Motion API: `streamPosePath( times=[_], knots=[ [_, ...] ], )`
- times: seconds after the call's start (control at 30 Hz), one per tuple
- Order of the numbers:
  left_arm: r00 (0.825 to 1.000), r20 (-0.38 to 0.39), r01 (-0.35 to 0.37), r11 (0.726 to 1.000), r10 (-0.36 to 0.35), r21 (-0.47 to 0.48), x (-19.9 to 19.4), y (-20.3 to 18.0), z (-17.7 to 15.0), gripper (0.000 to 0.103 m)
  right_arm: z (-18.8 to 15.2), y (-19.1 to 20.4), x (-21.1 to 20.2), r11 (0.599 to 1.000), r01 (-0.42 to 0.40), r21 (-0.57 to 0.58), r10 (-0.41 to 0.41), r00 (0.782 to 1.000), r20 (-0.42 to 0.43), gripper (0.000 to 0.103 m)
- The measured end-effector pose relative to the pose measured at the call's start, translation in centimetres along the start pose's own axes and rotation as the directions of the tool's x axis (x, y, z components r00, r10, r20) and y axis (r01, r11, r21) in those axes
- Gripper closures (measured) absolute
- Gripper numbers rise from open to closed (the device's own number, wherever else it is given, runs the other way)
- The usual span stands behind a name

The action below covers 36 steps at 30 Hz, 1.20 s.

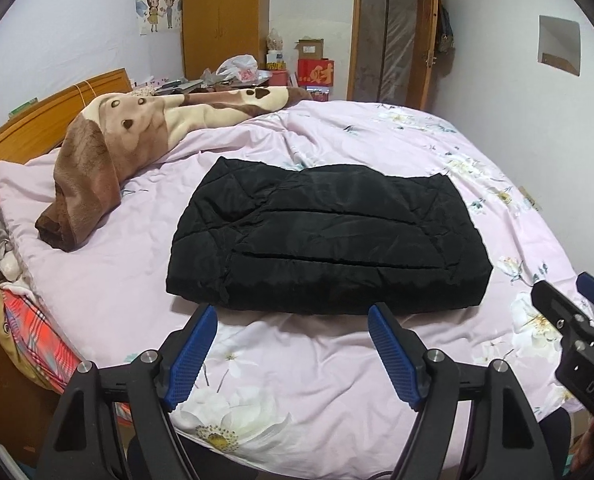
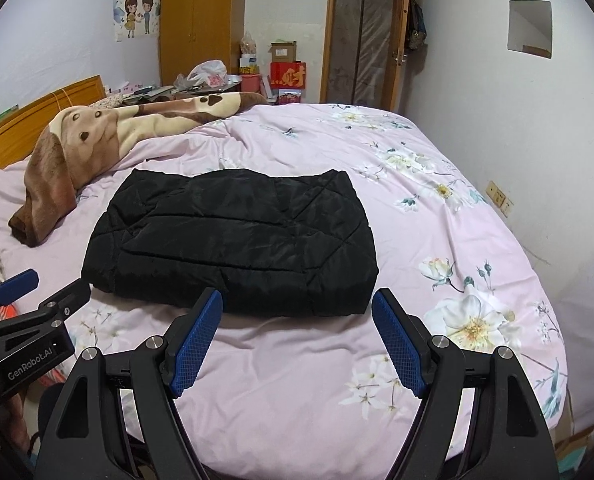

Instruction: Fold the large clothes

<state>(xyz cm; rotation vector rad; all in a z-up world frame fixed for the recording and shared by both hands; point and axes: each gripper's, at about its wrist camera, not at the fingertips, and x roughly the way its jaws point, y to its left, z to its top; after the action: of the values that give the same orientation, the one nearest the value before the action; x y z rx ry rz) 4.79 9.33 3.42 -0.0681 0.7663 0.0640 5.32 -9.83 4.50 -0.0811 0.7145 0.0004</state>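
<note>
A black quilted jacket (image 1: 321,240) lies folded into a thick rectangular bundle near the middle of the bed (image 1: 297,380), resting on a pink duvet cover printed with white flowers (image 2: 473,320). The left tool (image 1: 292,312) hangs above the near part of the bed, just short of the bundle's front edge, with its two blue-padded fingers (image 1: 189,356) spread apart and nothing between them. The right tool (image 2: 297,296) sits in much the same pose, its blue pads (image 2: 397,344) also set wide and empty, the tips close to the jacket's near edge but not clearly touching it. Each tool shows at the side of the other's view: the right one at the right edge of the left wrist view, the left one at the left edge of the right wrist view. A brown and cream plush blanket (image 1: 109,156) is bunched along the far left of the bed beside a wooden headboard (image 1: 57,108). Behind stand a wooden wardrobe (image 2: 197,20), a red box (image 2: 289,74) and a wooden door frame (image 2: 361,36).
</note>
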Motion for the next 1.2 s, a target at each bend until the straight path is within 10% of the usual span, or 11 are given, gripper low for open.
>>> streamPosePath(
  times=[1.2],
  knots=[
    [0.999,0.035,-0.013,1.000,0.013,0.016,-1.3,-0.7,-0.6,0.025,-1.1,1.2,0.1,1.000,-0.004,-0.009,0.004,1.000,-0.010,0.026]
  ],
)
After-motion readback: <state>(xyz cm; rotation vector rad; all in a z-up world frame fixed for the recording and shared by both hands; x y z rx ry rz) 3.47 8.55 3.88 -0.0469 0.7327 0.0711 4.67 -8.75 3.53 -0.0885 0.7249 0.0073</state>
